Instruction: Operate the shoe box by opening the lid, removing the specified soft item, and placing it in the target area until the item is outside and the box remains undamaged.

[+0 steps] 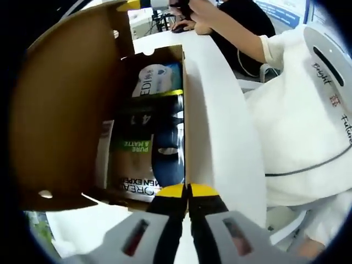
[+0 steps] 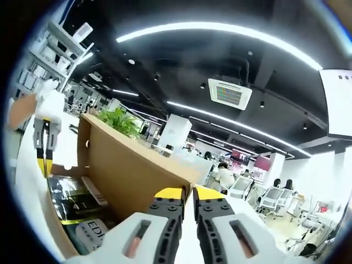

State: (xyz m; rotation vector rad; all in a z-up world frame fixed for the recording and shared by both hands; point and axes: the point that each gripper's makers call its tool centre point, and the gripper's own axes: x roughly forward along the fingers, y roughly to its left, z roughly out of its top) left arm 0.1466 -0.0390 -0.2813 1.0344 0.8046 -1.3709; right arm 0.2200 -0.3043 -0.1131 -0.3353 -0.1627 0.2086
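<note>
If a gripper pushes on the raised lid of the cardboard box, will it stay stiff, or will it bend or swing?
The lid looks like one thin cardboard flap joined to the box along one edge, so it would probably swing at that fold. It stands open with nothing propping it, so it may fall shut. Thin board would likely crease under a hard push.

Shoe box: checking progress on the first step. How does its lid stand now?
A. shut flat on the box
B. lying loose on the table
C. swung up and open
C: the lid stands raised beside the open shoe box, whose packets lie exposed.
</note>
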